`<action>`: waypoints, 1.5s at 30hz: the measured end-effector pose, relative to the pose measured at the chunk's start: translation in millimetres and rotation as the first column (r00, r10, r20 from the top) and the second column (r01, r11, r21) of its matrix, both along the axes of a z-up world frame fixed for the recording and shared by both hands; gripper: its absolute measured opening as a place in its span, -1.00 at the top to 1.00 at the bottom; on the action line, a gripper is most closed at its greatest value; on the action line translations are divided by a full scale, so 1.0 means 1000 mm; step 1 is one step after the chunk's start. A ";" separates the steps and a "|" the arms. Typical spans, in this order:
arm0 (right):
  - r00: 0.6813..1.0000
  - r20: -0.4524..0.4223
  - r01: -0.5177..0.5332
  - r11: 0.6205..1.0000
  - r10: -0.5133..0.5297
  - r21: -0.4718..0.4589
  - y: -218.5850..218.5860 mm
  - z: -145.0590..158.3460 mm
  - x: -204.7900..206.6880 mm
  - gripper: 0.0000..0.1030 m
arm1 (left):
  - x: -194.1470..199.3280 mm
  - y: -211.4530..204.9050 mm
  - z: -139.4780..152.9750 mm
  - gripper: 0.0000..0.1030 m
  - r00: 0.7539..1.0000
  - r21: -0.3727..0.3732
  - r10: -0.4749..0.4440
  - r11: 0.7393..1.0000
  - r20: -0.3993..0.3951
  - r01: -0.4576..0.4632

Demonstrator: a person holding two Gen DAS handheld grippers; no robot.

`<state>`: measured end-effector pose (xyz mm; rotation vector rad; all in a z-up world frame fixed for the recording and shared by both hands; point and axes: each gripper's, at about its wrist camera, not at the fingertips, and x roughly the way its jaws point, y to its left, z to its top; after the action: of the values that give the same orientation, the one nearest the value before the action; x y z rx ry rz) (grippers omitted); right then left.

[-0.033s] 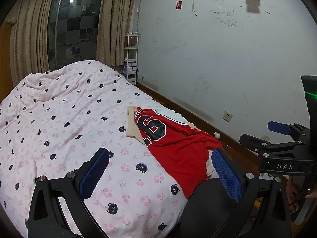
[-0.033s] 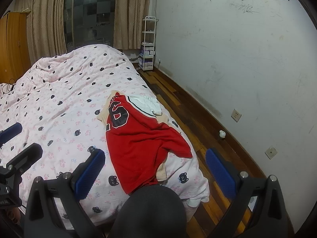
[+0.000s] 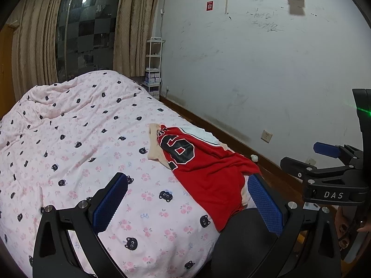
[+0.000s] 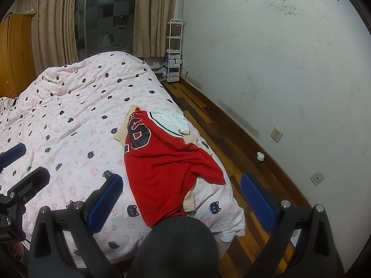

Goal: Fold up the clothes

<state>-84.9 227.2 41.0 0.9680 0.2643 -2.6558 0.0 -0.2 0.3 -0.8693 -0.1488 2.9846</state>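
The red jersey (image 4: 162, 169) lies rumpled, unfolded, atop other garments at the bed's (image 4: 76, 125) right edge, while the left gripper (image 3: 187, 206) and right gripper (image 4: 180, 199) hover spread wide, holding nothing.

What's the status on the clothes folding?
Left tool and right tool open, empty. Red jersey crumpled on bed, unfolded. Nothing in the way.

Bed left: wide stretch of quilt (image 3: 76, 143) is left bare; free passage is offered there.
Bed right edge: taken up by the jersey (image 4: 162, 169), laid over beige and white clothes (image 4: 172, 121).
Floor strip: a narrow wooden floor (image 4: 234, 148) is hemmed between bed and wall (image 4: 289, 74); a small white object (image 4: 260, 156) is seen by the skirting.
Far end: blocked by a shelf (image 4: 174, 51) and curtains (image 4: 153, 16).
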 end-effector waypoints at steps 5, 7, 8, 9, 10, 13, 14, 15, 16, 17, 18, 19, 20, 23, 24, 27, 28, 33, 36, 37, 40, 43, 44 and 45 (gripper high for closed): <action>1.000 0.025 -0.006 1.000 0.006 -0.005 -0.001 -0.001 -0.005 -1.00 | 0.000 -0.001 0.001 -0.99 1.000 -0.014 0.002 1.000 0.000 -0.002; 0.999 0.035 -0.008 1.000 0.009 -0.008 -0.001 -0.002 -0.006 -1.00 | 0.000 0.001 -0.003 -0.99 1.000 -0.019 0.004 1.000 0.002 -0.004; 0.999 0.036 -0.010 1.000 0.011 -0.009 -0.001 -0.002 -0.007 -1.00 | -0.001 0.002 -0.005 -0.99 1.000 -0.021 0.006 1.000 0.004 -0.005; 0.999 0.036 -0.012 1.000 0.012 -0.011 -0.002 -0.003 -0.008 -1.00 | -0.001 0.003 -0.007 -0.99 1.000 -0.023 0.007 1.000 0.006 -0.007; 0.999 0.034 -0.013 1.000 0.014 -0.011 -0.002 -0.004 -0.008 -1.00 | -0.001 0.004 -0.009 -0.99 1.000 -0.026 0.008 1.000 0.007 -0.008; 0.999 0.028 -0.018 1.000 0.018 -0.012 -0.004 -0.007 -0.007 -1.00 | -0.003 0.006 -0.012 -0.99 1.000 -0.029 0.013 0.999 0.011 -0.013; 0.999 0.030 -0.019 1.000 0.019 -0.012 -0.004 -0.007 -0.008 -1.00 | -0.004 0.006 -0.011 -0.99 1.000 -0.030 0.016 0.999 0.012 -0.015; 0.999 0.031 -0.019 1.000 0.020 -0.012 -0.005 -0.008 -0.008 -1.00 | -0.004 0.006 -0.010 -0.99 1.000 -0.030 0.018 0.999 0.013 -0.018; 0.999 0.034 -0.020 1.000 0.020 -0.012 -0.005 -0.009 -0.009 -1.00 | -0.005 0.006 -0.010 -0.99 1.000 -0.030 0.021 0.999 0.015 -0.021; 0.999 0.035 -0.020 1.000 0.020 -0.012 -0.006 -0.008 -0.009 -1.00 | -0.006 0.006 -0.011 -0.99 1.000 -0.029 0.024 0.999 0.017 -0.023; 0.999 0.037 -0.020 1.000 0.021 -0.012 -0.006 -0.008 -0.009 -1.00 | -0.006 0.005 -0.011 -0.99 1.000 -0.027 0.025 0.999 0.018 -0.024; 0.999 0.038 -0.020 1.000 0.021 -0.012 -0.006 -0.008 -0.009 -1.00 | -0.006 0.005 -0.011 -0.99 0.999 -0.026 0.026 0.999 0.018 -0.025; 0.999 0.038 -0.021 1.000 0.021 -0.012 -0.006 -0.009 -0.009 -1.00 | -0.006 0.005 -0.011 -0.99 0.999 -0.024 0.026 0.999 0.019 -0.026; 0.999 0.036 -0.019 1.000 0.020 -0.013 -0.006 -0.009 -0.009 -1.00 | -0.006 0.005 -0.011 -0.99 0.999 -0.024 0.027 0.999 0.018 -0.026; 0.999 0.036 -0.019 1.000 0.020 -0.015 -0.005 -0.009 -0.009 -1.00 | -0.007 0.005 -0.011 -0.99 0.999 -0.024 0.027 0.999 0.019 -0.026; 0.999 0.036 -0.018 1.000 0.019 -0.015 -0.005 -0.008 -0.010 -1.00 | -0.008 0.006 -0.011 -0.99 0.999 -0.024 0.026 0.999 0.021 -0.025; 0.999 0.035 -0.018 1.000 0.019 -0.015 -0.005 -0.008 -0.010 -1.00 | -0.008 0.006 -0.011 -0.99 0.999 -0.023 0.026 0.999 0.021 -0.025; 0.999 0.038 -0.020 1.000 0.021 -0.018 -0.005 -0.009 -0.011 -1.00 | -0.008 0.008 -0.010 -0.99 0.999 -0.025 0.025 0.999 0.021 -0.025; 0.999 0.040 -0.019 1.000 0.020 -0.021 -0.004 -0.009 -0.013 -1.00 | -0.008 0.007 -0.009 -0.99 1.000 -0.025 0.022 0.999 0.021 -0.022; 0.999 0.040 -0.019 1.000 0.020 -0.021 -0.004 -0.008 -0.013 -1.00 | -0.008 0.007 -0.008 -0.99 1.000 -0.024 0.021 0.999 0.021 -0.021; 0.999 0.041 -0.020 1.000 0.021 -0.021 -0.005 -0.007 -0.014 -1.00 | -0.009 0.008 -0.008 -0.99 1.000 -0.024 0.017 1.000 0.023 -0.017; 0.999 0.042 -0.019 1.000 0.020 -0.023 -0.005 -0.007 -0.015 -1.00 | -0.009 0.008 -0.008 -0.99 1.000 -0.022 0.015 1.000 0.025 -0.014; 0.999 0.043 -0.019 1.000 0.020 -0.024 -0.005 -0.008 -0.015 -1.00 | -0.010 0.007 -0.008 -0.99 1.000 -0.021 0.014 1.000 0.025 -0.014; 0.999 0.045 -0.020 0.999 0.021 -0.025 -0.005 -0.008 -0.016 -1.00 | -0.010 0.007 -0.008 -0.99 1.000 -0.019 0.013 1.000 0.026 -0.013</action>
<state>-101.0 222.5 33.3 1.0110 0.2292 -2.6088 -9.8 6.9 -7.4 -0.9128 -0.1271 2.9927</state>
